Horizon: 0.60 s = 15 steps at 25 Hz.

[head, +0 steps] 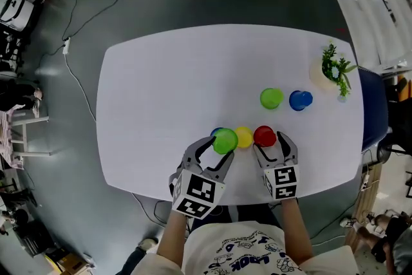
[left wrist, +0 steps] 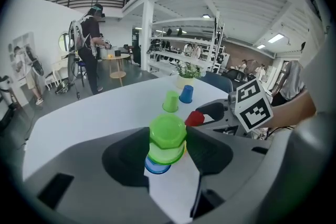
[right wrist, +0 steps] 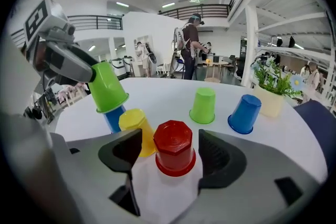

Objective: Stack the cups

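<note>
Two sets of jaws, two states. The left gripper [head: 221,146] has its jaws fairly wide but clamped on both sides of a green cup [left wrist: 167,136], low centre of the head view. The right gripper [head: 271,142] has its jaws wide around an upturned red cup [right wrist: 175,149] standing on the table [head: 167,87], with a gap on each side. Only the right gripper view shows the green cup tilted, its rim over the top of a blue cup [right wrist: 114,117]; the head view nearly hides that blue one. A yellow cup [right wrist: 137,128] sits between the blue and red cups. A second green cup [right wrist: 203,106] and a second blue cup [right wrist: 244,114] stand apart at right, near a potted plant [head: 328,71].
</note>
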Each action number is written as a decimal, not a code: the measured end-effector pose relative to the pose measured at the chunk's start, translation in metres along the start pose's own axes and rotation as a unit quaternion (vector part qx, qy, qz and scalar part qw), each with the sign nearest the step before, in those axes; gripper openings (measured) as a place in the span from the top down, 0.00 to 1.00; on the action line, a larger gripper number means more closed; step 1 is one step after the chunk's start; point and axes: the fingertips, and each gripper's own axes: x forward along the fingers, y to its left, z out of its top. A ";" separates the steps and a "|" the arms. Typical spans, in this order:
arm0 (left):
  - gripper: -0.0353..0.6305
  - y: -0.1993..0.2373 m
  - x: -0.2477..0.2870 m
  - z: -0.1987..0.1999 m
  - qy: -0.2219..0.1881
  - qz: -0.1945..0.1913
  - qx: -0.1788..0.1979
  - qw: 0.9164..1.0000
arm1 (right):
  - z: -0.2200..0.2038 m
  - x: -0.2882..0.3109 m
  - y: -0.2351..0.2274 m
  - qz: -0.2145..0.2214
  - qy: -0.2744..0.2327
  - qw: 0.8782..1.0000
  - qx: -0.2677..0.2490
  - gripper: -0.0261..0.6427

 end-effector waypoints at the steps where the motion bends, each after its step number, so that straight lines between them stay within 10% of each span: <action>1: 0.60 -0.002 0.002 -0.001 0.000 -0.001 0.000 1.000 | 0.002 -0.002 0.000 0.003 -0.006 1.000 0.006 0.42; 15: 0.60 -0.009 0.016 -0.001 0.017 -0.001 0.026 1.000 | 0.039 -0.031 -0.027 -0.019 -0.063 0.997 0.042 0.39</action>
